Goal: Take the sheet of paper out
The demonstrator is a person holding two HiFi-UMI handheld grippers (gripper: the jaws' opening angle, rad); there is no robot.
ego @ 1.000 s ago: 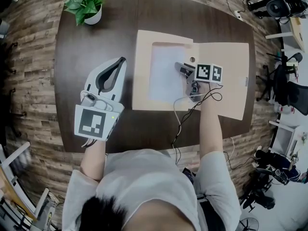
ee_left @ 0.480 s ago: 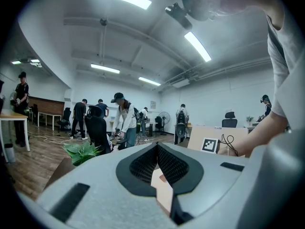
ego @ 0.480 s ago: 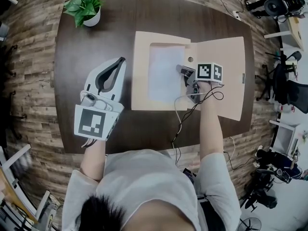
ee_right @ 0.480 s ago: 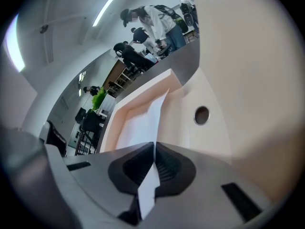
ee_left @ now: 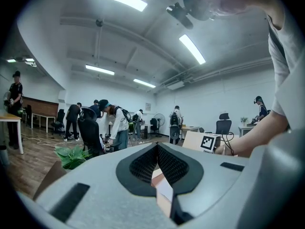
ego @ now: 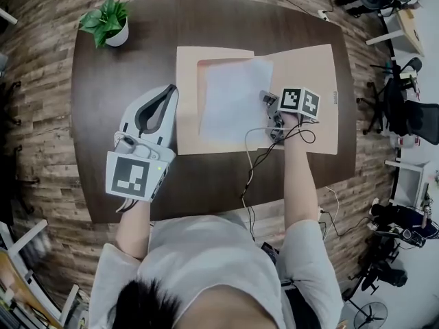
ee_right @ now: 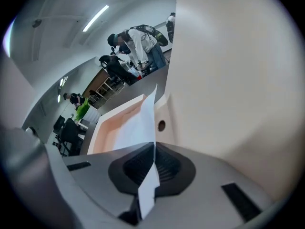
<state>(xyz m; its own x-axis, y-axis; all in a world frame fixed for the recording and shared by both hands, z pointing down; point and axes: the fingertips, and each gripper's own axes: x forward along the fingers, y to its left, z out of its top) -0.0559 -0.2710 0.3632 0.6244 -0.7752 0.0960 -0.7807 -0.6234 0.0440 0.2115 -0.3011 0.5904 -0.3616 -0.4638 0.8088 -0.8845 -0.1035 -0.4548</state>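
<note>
The right tongs [ego: 264, 98] were shut tight on the right-hand edge of the sheet of paper [ego: 232, 101]. In the right gripper view the pads met at the tips [ee_right: 153, 144], with the white sheet [ee_right: 128, 128] pinched edge-on between them and running forward from there. From the head view the paper lay slightly askew over the sunken left half of an open peach box [ego: 186, 125]. Its gripped edge reached across the fold towards the flat lid [ego: 312, 81], which was spread out to the right. A small round hole [ee_right: 161, 125] showed in the lid near the fold.

The left tongs [ego: 173, 88] lay on the dark brown worktop [ego: 103, 149] just beside the left wall of the box. The tips were closed together [ee_left: 157, 146] with nothing between them.

A potted plant [ego: 106, 20] stood at the far left corner of the worktop, well apart from the box. A black cable [ego: 257, 163] trailed from the right tongs back across the worktop towards the person.
</note>
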